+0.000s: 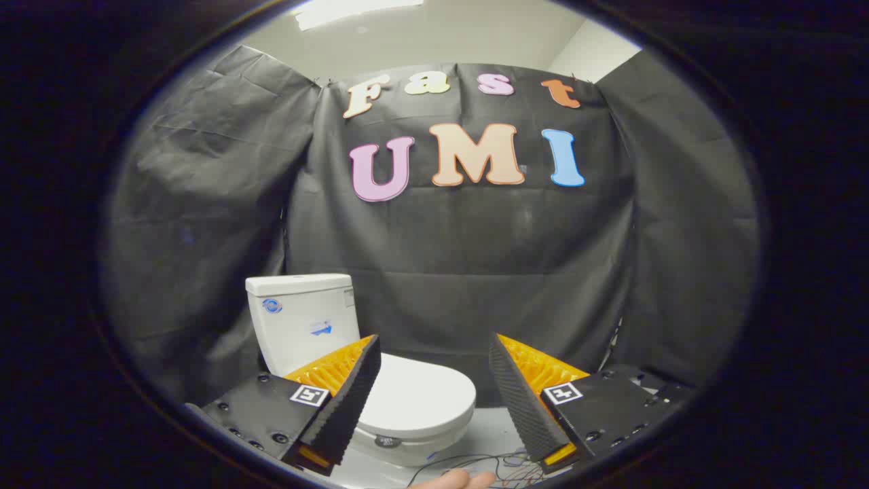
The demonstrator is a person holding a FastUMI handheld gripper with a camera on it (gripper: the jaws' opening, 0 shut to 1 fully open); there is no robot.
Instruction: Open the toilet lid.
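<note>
Task barely begun: glossy white oval plastic toilet lid [417,401] was flat down on the white ceramic toilet w/ boxy tank [302,316]. Gripper [434,370] spread wide, holding nothing; lid just ahead, btwn fingers, untouched. Whole lift remained.

Bright ceiling light [353,10] at 12 o'clock; booth dim, sharp centre, fisheye bending and darkening at rim.
</note>
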